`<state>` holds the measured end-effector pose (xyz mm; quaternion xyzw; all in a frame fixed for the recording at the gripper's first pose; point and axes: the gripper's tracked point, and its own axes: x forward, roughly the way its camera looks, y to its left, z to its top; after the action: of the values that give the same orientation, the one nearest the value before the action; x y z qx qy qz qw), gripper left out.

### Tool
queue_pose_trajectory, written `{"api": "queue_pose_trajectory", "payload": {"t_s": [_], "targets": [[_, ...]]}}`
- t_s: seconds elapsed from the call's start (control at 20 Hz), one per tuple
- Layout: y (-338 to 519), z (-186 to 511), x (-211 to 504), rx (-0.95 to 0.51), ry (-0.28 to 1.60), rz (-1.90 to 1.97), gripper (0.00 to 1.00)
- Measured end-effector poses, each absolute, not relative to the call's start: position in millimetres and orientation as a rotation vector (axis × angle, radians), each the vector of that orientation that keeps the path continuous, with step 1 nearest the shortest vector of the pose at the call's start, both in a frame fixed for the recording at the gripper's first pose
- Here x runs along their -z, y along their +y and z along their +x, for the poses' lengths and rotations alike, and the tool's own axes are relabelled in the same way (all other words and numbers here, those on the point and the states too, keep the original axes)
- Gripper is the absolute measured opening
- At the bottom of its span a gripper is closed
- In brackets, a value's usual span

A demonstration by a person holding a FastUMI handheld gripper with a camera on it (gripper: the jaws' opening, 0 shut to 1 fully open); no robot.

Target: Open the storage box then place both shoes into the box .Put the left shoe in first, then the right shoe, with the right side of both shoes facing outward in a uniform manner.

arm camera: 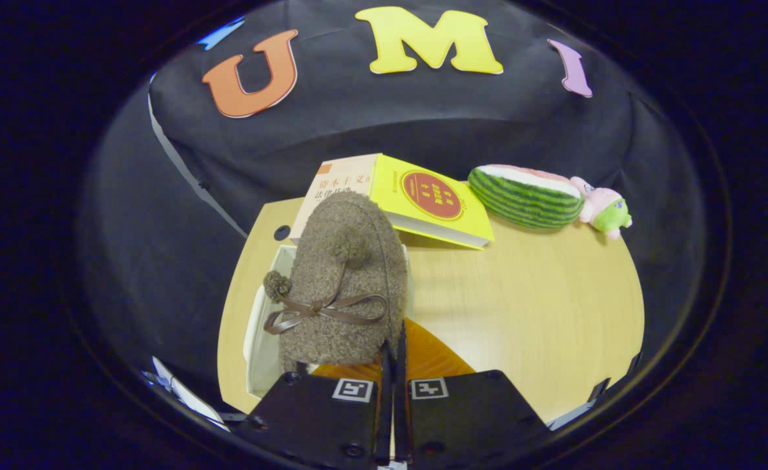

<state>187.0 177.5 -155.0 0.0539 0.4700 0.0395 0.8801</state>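
A brown fuzzy shoe (344, 274) with a thin brown bow and pom-poms hangs toe-forward just ahead of my fingers. My gripper (393, 356) is shut on the shoe's rim at its right side, with the orange insole (432, 356) showing beside the fingers. Below and left of the shoe lies the white storage box (260, 326), its wall and rim visible; the shoe hides most of its inside. The shoe is above the box, and I cannot tell whether it touches it.
The box rests on a light wooden table (540, 294). Beyond the shoe lies a yellow book (432, 199) on a paler book (335, 189). A watermelon plush (527, 196) with a pink and green toy (609, 209) sits at the far right.
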Motion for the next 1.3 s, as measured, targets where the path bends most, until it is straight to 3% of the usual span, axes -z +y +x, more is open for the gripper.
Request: {"api": "queue_pose_trajectory", "payload": {"t_s": [0.45,0.65,0.75,0.8,0.95,1.05,1.25,1.3], "targets": [[184.0,187.6,182.9,-0.001,0.856,0.025,0.08],[185.2,175.7,205.3,-0.004,0.912,0.058,0.15],[186.0,172.7,201.9,-0.027,0.909,0.074,0.24],[182.3,174.4,195.4,-0.023,0.891,0.061,0.35],[166.7,186.1,164.6,0.005,0.769,-0.013,0.42],[165.0,187.7,141.9,-0.017,0.694,-0.021,0.61],[144.8,182.8,89.3,0.005,0.559,-0.043,0.84],[139.3,180.2,75.4,0.009,0.524,-0.043,0.84]]}}
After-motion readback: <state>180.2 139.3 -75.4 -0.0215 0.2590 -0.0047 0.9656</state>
